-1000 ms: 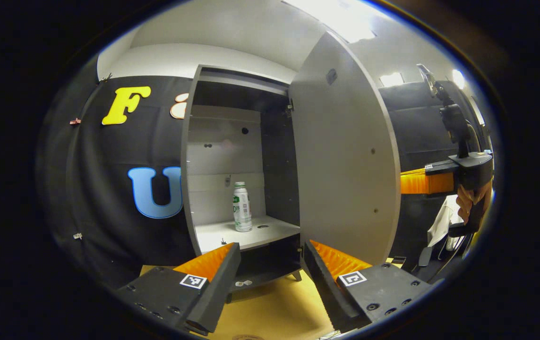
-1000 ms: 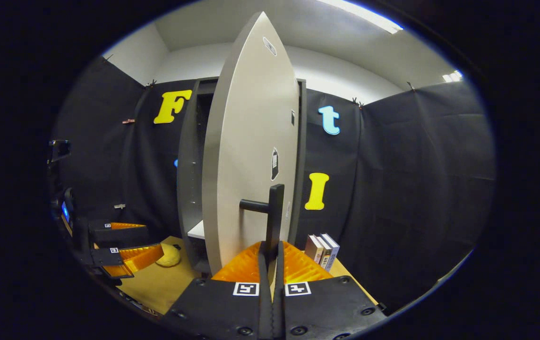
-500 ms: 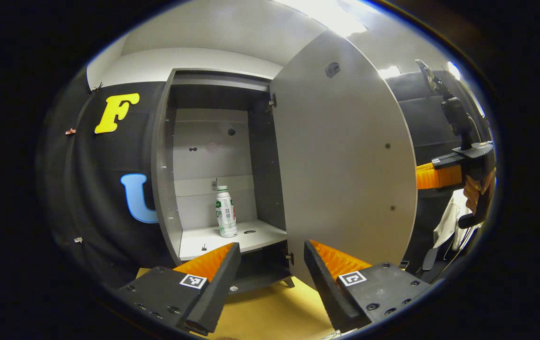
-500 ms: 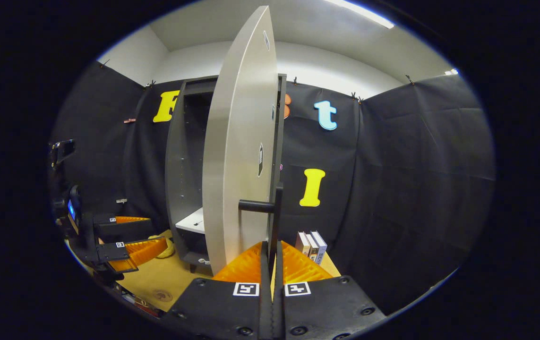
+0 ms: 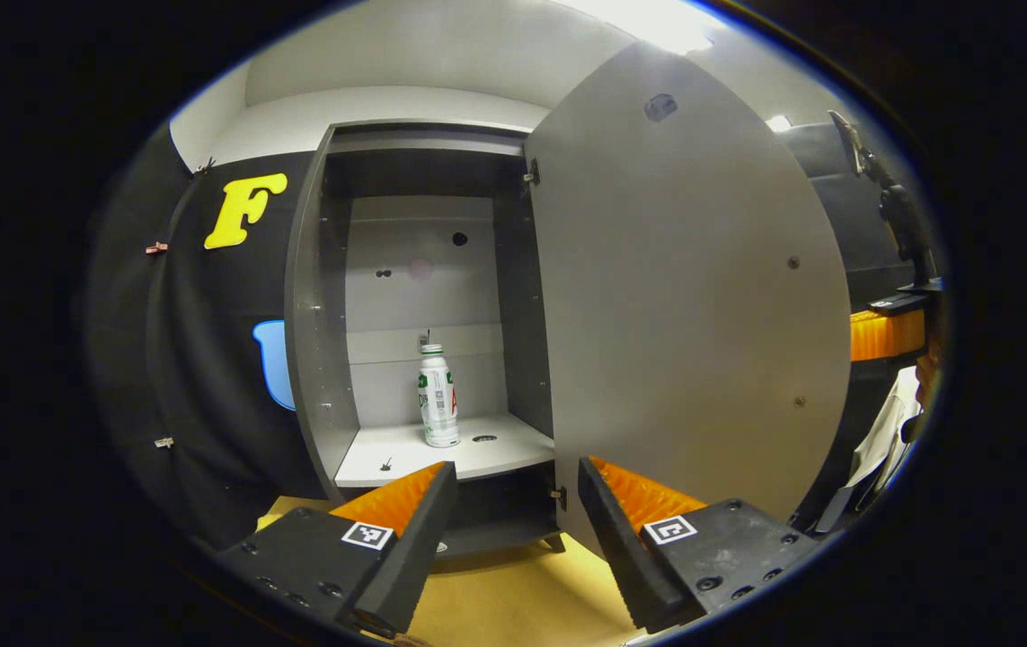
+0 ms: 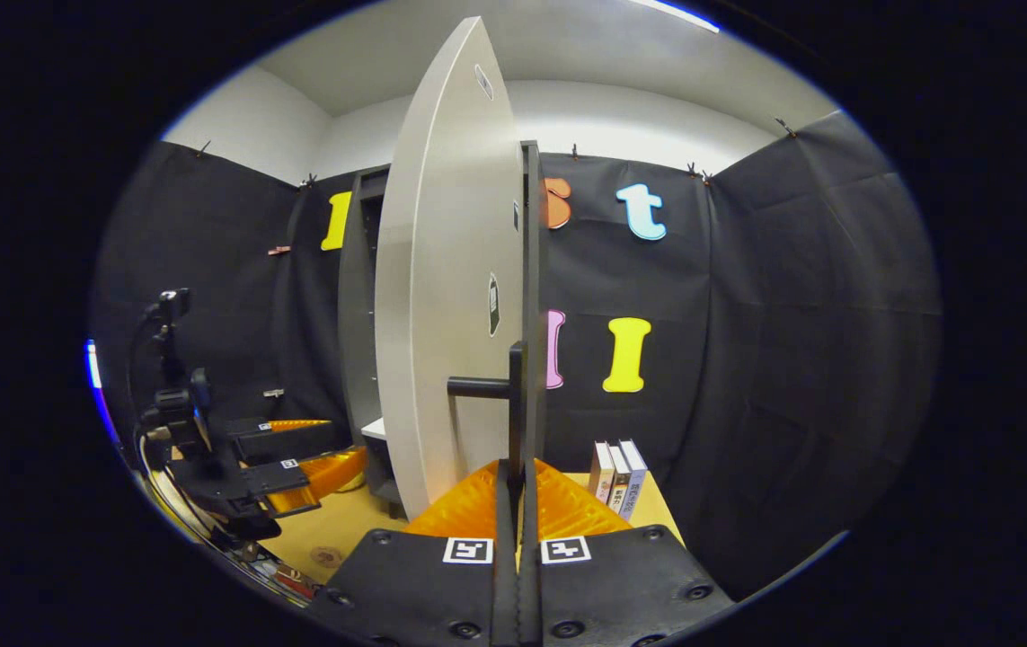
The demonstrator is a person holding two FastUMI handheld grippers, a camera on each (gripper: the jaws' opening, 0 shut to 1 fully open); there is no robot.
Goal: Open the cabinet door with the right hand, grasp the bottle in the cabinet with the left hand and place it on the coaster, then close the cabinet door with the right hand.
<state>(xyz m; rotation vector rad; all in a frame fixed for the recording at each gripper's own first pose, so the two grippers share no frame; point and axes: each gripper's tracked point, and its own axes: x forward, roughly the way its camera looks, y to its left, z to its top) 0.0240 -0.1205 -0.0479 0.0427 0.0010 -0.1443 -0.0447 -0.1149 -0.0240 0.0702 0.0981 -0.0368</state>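
Note:
A grey cabinet (image 5: 315,296) stands against the back wall with its door (image 5: 684,296) swung wide to the right. On the pale shelf (image 5: 441,449) inside stands a white bottle (image 5: 438,397) with a green label, upright. My left gripper (image 5: 506,521) is open, well short of the shelf and lower than it. In the right gripper view my right gripper (image 6: 516,490) is shut on the door's dark bar handle (image 6: 515,395), with the door (image 6: 441,296) seen nearly edge-on. The left gripper (image 6: 302,449) shows at the left there, in front of the cabinet. A round coaster (image 6: 326,556) lies on the tan table.
Three books (image 6: 616,474) stand upright on the tan table (image 6: 360,530) right of the cabinet. A yellowish object (image 6: 353,483) lies behind the left gripper's fingers by the cabinet's foot. Black cloth walls close the booth on all sides.
The door has swung further open, pulled by my right gripper. The left gripper's view has shifted, so the cabinet interior and bottle now sit more squarely ahead.

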